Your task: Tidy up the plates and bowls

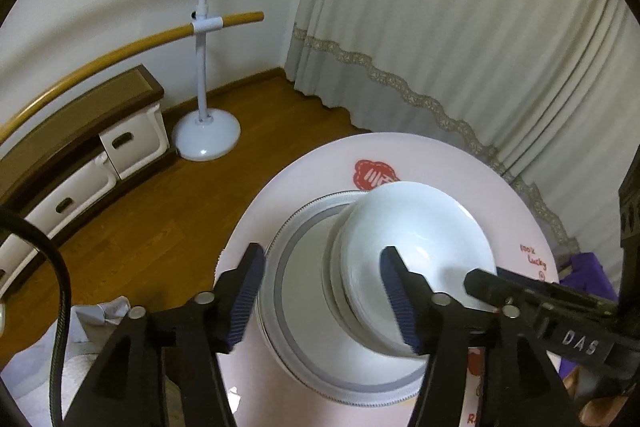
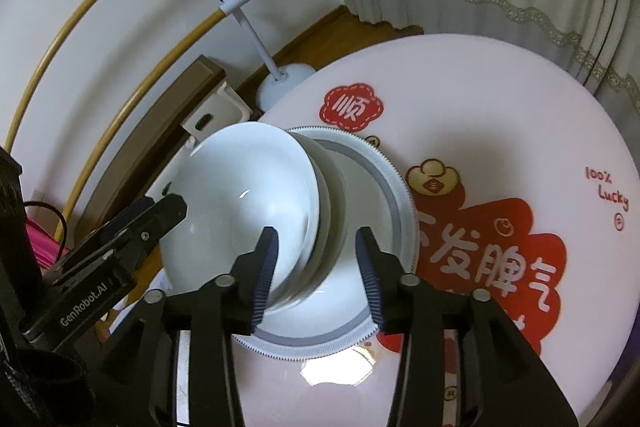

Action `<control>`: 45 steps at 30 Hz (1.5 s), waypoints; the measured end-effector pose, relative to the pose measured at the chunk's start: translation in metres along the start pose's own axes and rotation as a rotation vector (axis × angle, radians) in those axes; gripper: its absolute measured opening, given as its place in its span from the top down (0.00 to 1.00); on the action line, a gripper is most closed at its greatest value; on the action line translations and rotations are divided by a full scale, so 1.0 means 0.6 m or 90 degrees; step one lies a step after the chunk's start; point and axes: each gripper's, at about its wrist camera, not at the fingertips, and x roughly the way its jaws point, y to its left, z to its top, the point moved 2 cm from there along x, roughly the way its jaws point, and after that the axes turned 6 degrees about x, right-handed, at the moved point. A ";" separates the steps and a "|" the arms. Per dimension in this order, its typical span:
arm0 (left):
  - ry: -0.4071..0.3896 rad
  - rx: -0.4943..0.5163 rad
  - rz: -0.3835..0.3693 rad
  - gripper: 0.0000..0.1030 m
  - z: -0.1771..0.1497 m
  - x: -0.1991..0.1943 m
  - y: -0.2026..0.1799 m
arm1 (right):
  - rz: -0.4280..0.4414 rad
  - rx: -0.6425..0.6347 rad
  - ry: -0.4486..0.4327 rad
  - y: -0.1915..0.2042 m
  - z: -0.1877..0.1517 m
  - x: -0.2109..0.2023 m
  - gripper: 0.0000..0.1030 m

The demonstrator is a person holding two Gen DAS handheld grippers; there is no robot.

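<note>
Both grippers angled steeply down over bowl stack (image 1: pixel 416 251) on grey-rimmed plates (image 1: pixel 296 287), mid counter (image 2: pixel 500 99). Left gripper (image 1: pixel 322 301) spread, pinching nothing. Right gripper (image 2: pixel 318 275) part-spread astride stack's near side, pads clear.

Both fisheye views were evenly lit by soft indoor light, whites slightly bluish; the pale table (image 2: pixel 500 99) nearly blew out, with a bright glare patch on it just below the plate (image 2: pixel 394 187) toward the camera. The bowls (image 2: pixel 240 195) carried small specular streaks and cast soft shadows on the plate beside them. Focus held on the plate with slight smear at the bowl rims; away from it, strong barrel distortion bent the rail (image 1: pixel 224 21) and curtain (image 1: pixel 460 27), with black vignette in the corners.
</note>
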 end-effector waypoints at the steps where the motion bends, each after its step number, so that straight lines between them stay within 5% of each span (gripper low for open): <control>1: -0.006 0.003 -0.001 0.38 -0.005 -0.009 -0.005 | 0.004 0.003 -0.005 -0.002 -0.003 -0.009 0.57; 9: -0.039 0.016 0.011 0.14 -0.066 -0.078 -0.027 | -0.001 -0.008 -0.041 -0.019 -0.047 -0.071 0.41; 19: -0.101 -0.007 -0.020 0.08 -0.204 -0.199 -0.053 | -0.025 -0.046 -0.137 -0.051 -0.145 -0.171 0.18; 24: -0.162 0.034 0.010 0.03 -0.294 -0.262 -0.090 | -0.040 -0.065 -0.225 -0.068 -0.203 -0.226 0.01; 45: -0.286 0.076 0.060 0.01 -0.546 -0.428 -0.225 | -0.054 -0.049 -0.384 -0.131 -0.382 -0.363 0.00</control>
